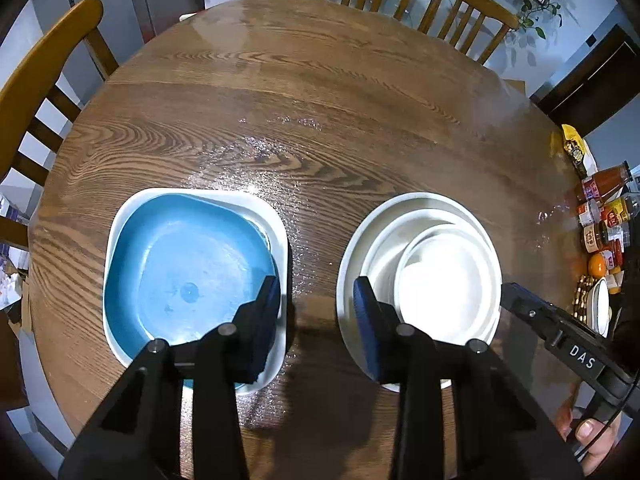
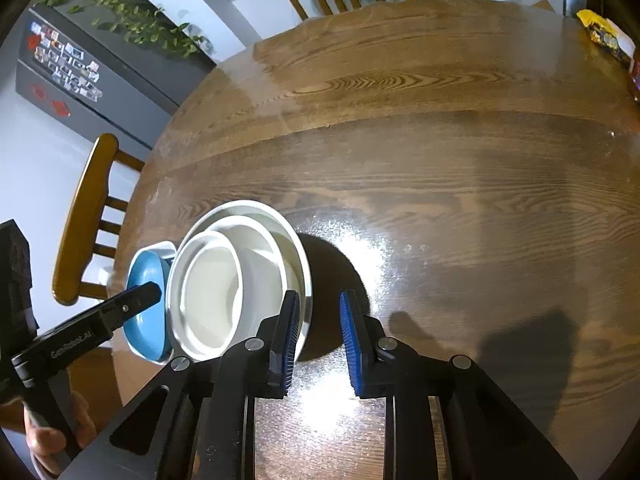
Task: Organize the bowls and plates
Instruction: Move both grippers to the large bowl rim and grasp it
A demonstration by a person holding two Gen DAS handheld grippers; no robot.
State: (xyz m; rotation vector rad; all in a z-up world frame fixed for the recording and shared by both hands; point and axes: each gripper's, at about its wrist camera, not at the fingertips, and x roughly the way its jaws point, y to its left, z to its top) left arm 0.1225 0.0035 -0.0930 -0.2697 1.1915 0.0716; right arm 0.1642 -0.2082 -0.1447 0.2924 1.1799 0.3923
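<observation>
White bowls (image 1: 444, 280) nested on the wooden table (image 1: 320, 100) sit just beside the blue dish (image 1: 188, 268), and with both our left gripper (image 1: 316, 312) and right gripper (image 2: 318, 336) fingers apart and empty, we should straddle one rim squarely before squeezing.

Bright overhead glare on the glossy table (image 2: 400, 152), dark shadows, sharp focus, fisheye-bent edges
</observation>
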